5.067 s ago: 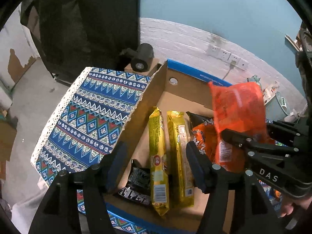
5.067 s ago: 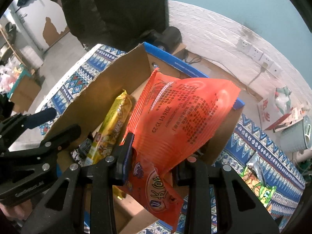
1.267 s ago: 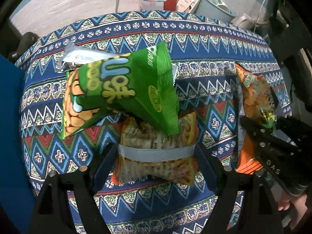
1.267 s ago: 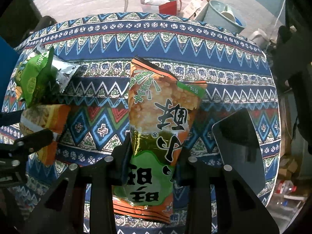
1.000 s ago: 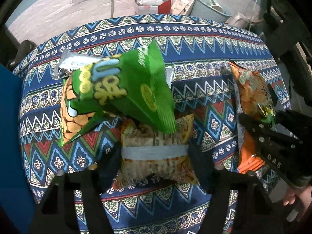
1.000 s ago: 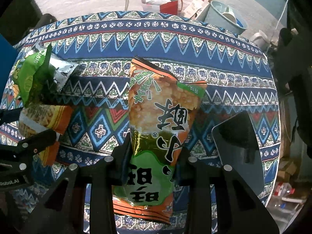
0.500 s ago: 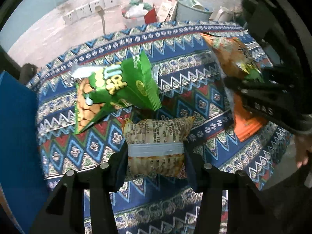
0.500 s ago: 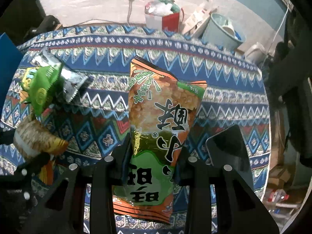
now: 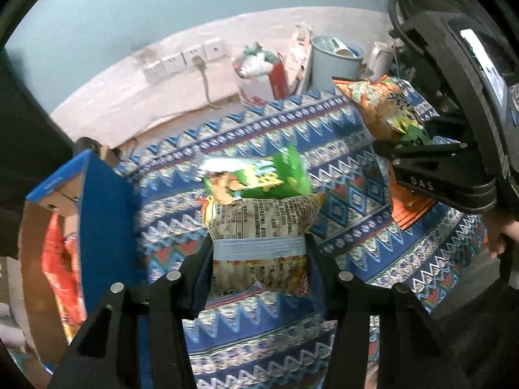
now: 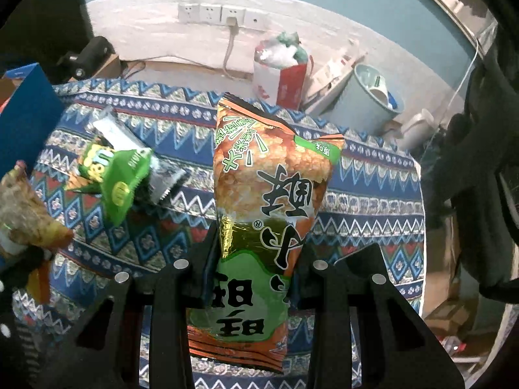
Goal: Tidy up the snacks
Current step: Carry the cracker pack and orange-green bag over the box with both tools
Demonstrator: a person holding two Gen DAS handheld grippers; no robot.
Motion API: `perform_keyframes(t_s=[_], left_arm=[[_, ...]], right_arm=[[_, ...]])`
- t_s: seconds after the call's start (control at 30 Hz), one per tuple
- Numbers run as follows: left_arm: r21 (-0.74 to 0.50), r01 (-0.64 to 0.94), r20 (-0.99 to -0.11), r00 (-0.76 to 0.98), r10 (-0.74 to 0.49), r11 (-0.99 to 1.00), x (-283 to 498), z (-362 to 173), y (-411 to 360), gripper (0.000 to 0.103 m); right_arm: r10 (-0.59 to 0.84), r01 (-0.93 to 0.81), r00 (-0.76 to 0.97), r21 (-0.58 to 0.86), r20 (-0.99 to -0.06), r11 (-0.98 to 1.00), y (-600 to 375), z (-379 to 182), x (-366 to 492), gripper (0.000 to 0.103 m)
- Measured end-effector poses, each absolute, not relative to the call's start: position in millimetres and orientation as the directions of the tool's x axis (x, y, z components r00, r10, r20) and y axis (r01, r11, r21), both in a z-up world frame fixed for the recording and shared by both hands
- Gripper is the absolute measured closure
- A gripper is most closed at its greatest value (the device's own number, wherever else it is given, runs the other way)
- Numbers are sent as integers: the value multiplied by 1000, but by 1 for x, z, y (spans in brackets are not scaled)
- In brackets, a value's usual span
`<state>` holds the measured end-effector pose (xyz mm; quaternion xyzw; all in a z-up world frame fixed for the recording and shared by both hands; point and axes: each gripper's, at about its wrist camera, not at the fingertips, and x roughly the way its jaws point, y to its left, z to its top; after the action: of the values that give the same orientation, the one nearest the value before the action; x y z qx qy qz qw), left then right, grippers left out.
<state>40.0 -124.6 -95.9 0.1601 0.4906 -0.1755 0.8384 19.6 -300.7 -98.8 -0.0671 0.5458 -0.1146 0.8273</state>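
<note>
Transfer step: left gripper (image 9: 259, 256) is clamping a tan snack bag (image 9: 259, 227), right gripper (image 10: 253, 259) an orange-green bag (image 10: 269, 201) (both clear of the cloth). Next, presumably, carrying both left into the cardboard box (image 9: 35, 259).

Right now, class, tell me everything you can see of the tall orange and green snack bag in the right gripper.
The tall snack bag is glossy foil-like film, orange at the top with a picture of puffed grains, green lower down, printed with large dark characters that read upside down. Its crimped top edge is sealed. It stands upright, clear of the patterned tablecloth. The right gripper pinches its lower half from both sides; nothing else touches it.
</note>
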Motion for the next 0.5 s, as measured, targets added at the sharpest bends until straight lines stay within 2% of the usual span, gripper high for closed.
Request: perform_keyframes(t_s=[0.5], left_arm=[[111,377,-823,553,-127,920,33,-56,-72,52]], right_arm=[[-202,39,446,-207,-872,978,-245,-71,38,70]])
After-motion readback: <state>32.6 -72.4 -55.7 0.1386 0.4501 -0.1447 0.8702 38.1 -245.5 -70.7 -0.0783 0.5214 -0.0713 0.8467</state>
